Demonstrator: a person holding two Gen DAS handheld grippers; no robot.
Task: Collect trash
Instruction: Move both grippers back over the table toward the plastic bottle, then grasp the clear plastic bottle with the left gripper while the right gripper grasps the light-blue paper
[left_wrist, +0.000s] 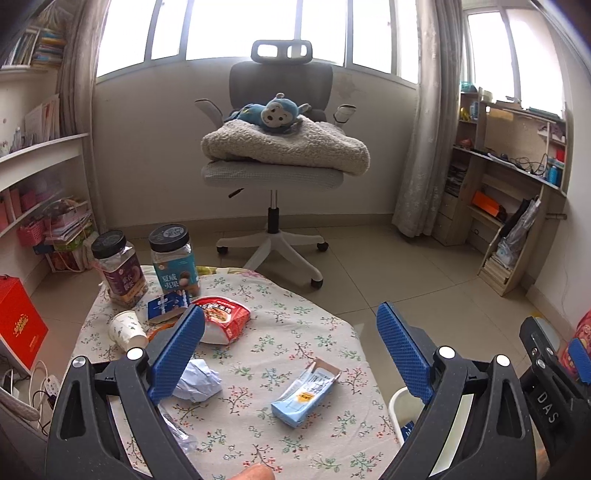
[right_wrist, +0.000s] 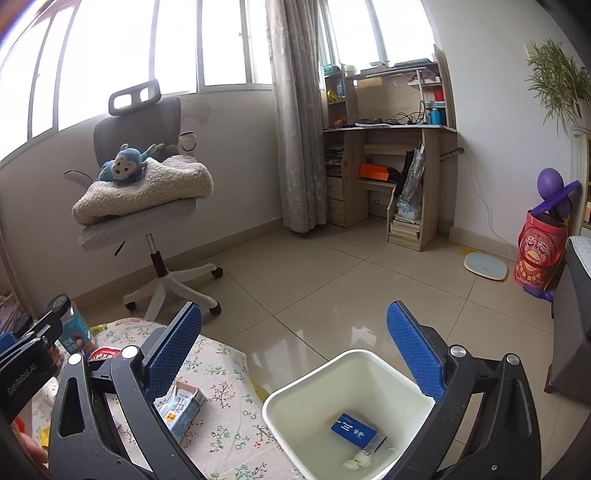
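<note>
My left gripper (left_wrist: 291, 325) is open and empty above the floral-cloth table (left_wrist: 258, 424). On the cloth lie a light blue carton (left_wrist: 304, 393), a crumpled paper ball (left_wrist: 197, 380), a red snack bag (left_wrist: 221, 319), a small blue carton (left_wrist: 166, 304) and a paper cup (left_wrist: 127, 328) on its side. My right gripper (right_wrist: 295, 332) is open and empty above a white trash bin (right_wrist: 354, 410) beside the table. In the bin lie a dark blue box (right_wrist: 352, 432) and a paper wad (right_wrist: 356, 459). The light blue carton (right_wrist: 183, 410) also shows in the right wrist view.
Two jars (left_wrist: 118, 267) (left_wrist: 175, 258) stand at the table's far left. An office chair (left_wrist: 273, 166) with a blanket and plush monkey stands beyond. A wooden desk (right_wrist: 391, 155) is at the right wall. A red box (left_wrist: 18, 321) sits left of the table.
</note>
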